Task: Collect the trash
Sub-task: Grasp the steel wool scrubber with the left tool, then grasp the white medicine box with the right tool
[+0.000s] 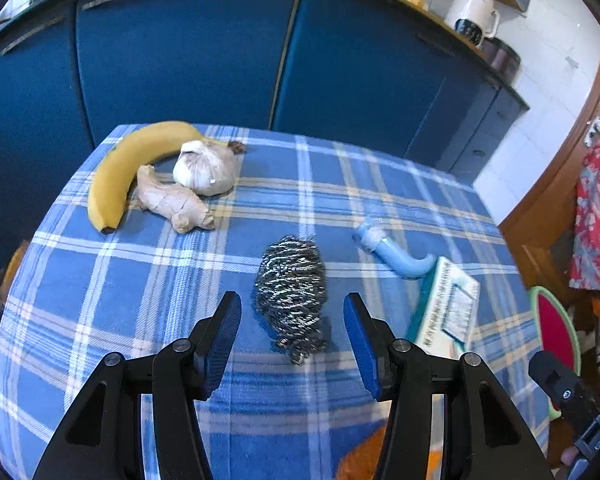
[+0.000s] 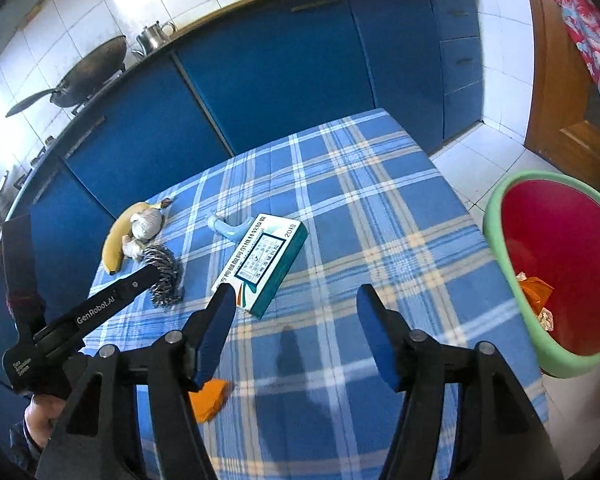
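Right wrist view: orange scrap (image 2: 210, 400) half-hidden behind jaws.

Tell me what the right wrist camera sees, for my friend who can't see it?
The open right gripper hovers over a blue plaid tablecloth, near a white and teal box. Farther left lie a steel scrubber, banana and garlic; a green bin with a red inside stands at the right.

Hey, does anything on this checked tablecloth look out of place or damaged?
Yes. A steel wool scrubber lies among food: banana, garlic, ginger. Its strands look loose at the near end. The medicine box lies askew, resting on a light blue tube.
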{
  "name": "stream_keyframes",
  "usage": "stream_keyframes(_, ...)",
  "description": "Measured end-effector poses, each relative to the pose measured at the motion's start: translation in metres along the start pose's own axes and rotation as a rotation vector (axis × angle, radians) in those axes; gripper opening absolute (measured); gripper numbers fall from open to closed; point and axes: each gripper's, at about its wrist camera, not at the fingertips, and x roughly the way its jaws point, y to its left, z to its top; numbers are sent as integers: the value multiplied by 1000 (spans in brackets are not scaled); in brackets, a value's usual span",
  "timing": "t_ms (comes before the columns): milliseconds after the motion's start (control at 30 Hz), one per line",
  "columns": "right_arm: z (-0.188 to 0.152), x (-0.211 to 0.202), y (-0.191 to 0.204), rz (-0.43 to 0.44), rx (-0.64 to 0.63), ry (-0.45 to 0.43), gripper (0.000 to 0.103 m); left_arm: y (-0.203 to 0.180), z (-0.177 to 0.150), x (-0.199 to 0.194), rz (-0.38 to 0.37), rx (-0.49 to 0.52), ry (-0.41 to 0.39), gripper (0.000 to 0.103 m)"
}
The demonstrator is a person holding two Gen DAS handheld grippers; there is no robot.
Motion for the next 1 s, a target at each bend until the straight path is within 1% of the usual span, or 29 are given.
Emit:
stream_keyframes(133,7,19,7,-7,-11,30,65,8,-1,15,23,-25,25,55)
stream_keyframes(233,11,30,15,-7,-25,39,66,12,-1,17,31,-17,4,55)
stream_keyframes(333,13,41,22,-10,-30,49,67,17,-1,18,9,-20,2,53)
stream_keyframes(367,14,45,25,-13,-33,52,67,18,-1,17,-6,-23,3,41)
stream_keyframes(400,14,48,27,-16,-37,55,67,20,-1,17,-35,-32,8,32)
stream_keyframes(433,14,51,29,-19,-41,56,68,22,0,17,-51,-43,15,31)
stream_keyframes(500,15,57,34,-30,-51,57,71,25,-1,16,-59,-54,12,28)
stream_keyframes(733,16,77,50,-52,-82,78,71,35,0,12,-74,-93,1,27)
stream_keyframes(867,17,92,53,-86,-84,108,71,38,0,14,-76,-109,5,27)
stream_keyframes(1000,15,95,56,-119,-119,89,71,40,0,14,-77,-116,5,27)
